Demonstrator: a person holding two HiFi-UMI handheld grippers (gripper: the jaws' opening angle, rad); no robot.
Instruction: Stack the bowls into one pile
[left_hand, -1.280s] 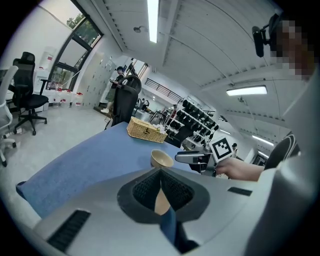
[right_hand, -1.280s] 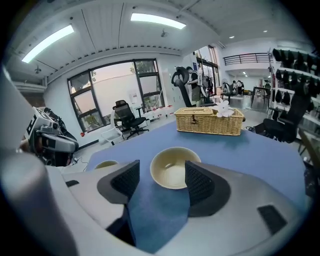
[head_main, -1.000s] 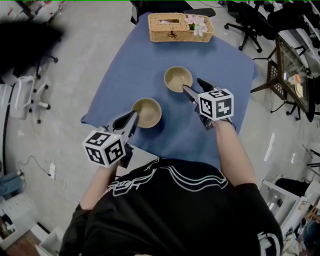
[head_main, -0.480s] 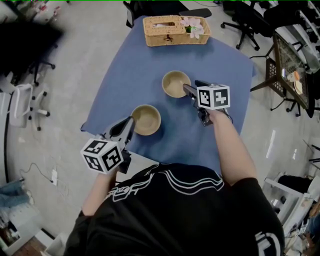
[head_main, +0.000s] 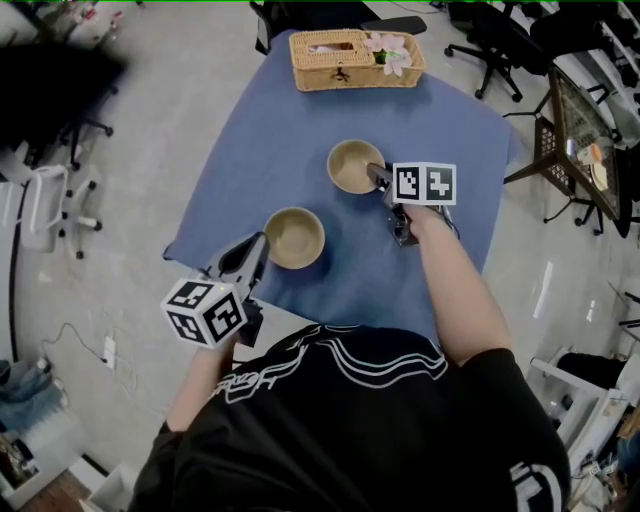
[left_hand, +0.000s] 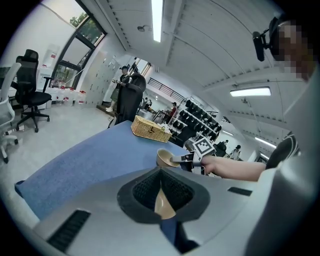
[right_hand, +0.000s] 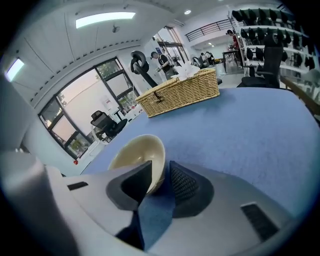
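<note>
Two tan bowls stand apart on the blue table. The far bowl has its near right rim between the pads of my right gripper. One pad is inside the bowl and one outside, with a slim gap still showing. These jaws have just been closing. The near bowl sits just beyond my left gripper, whose fingertips meet and hold nothing. A sliver of that bowl shows below the tips.
A wicker basket with flowers stands at the table's far edge. Office chairs and a side table stand on the floor to the right. Blue cloth lies between the two bowls.
My right gripper has rolled and dropped to the far bowl's rim, and its jaws have narrowed around it. The left gripper and both bowls have stayed where they were.
</note>
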